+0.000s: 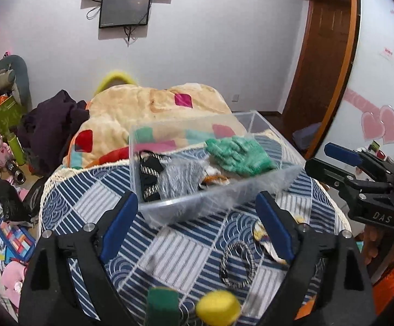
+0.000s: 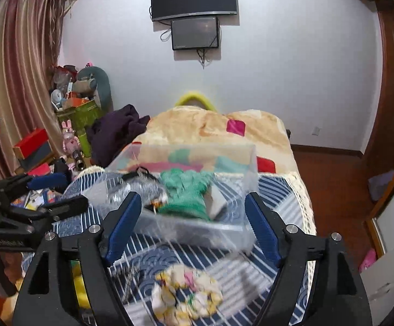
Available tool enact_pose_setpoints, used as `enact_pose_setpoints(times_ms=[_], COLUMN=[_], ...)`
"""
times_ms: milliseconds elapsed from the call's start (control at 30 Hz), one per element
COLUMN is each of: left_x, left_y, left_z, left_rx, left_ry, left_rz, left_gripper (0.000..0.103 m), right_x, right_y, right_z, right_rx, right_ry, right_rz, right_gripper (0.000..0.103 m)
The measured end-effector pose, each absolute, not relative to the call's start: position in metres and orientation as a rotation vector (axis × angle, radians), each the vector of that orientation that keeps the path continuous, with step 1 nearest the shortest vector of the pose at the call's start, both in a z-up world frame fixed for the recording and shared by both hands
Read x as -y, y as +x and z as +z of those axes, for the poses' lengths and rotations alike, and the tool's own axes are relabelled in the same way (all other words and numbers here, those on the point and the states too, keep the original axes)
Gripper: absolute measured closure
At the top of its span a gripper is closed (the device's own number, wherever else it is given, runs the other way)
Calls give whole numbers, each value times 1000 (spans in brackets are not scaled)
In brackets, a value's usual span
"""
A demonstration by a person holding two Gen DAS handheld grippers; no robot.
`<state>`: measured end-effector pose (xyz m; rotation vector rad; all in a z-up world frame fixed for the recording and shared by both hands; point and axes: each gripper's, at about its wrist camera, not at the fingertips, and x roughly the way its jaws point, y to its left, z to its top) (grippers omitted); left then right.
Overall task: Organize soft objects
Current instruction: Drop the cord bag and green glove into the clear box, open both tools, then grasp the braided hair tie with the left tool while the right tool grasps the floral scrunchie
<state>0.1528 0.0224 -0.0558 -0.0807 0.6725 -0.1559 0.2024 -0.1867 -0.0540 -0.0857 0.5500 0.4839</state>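
Note:
A clear plastic bin point(image 1: 153, 206) point(image 2: 197, 232) sits on the blue-and-white patterned bedspread point(image 1: 186, 247). It holds a green knitted glove point(image 1: 237, 154) point(image 2: 186, 190), a grey knit item point(image 1: 180, 180) and a black-and-white braided item point(image 1: 149, 174). My left gripper point(image 1: 197, 222) is open and empty just in front of the bin. A braided loop point(image 1: 237, 265), a green block point(image 1: 163, 303) and a yellow ball point(image 1: 218, 308) lie below it. My right gripper point(image 2: 192, 225) is open and empty above a crumpled floral cloth point(image 2: 187, 296).
A beige quilt point(image 1: 148, 108) with coloured squares is heaped behind the bin, with dark purple clothes point(image 1: 52, 127) to its left. Toys and boxes clutter the floor at the left point(image 1: 3, 163). A wooden door point(image 1: 324, 54) stands at the right.

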Motion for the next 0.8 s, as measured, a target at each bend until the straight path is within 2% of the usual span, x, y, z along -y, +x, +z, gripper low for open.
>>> enact_pose_setpoints(times_ms=[633, 800], left_x=[21, 19], left_y=[148, 153], left_z=[-142, -150], left_rx=[-960, -978], left_ry=[-85, -121], left_rz=[-268, -268], left_gripper=[15, 29], right_x=[194, 194], right_y=[179, 181], right_z=[-137, -148], right_rx=[-791, -823], right_ry=[-132, -149], right_rz=[520, 527], right_gripper=[27, 27])
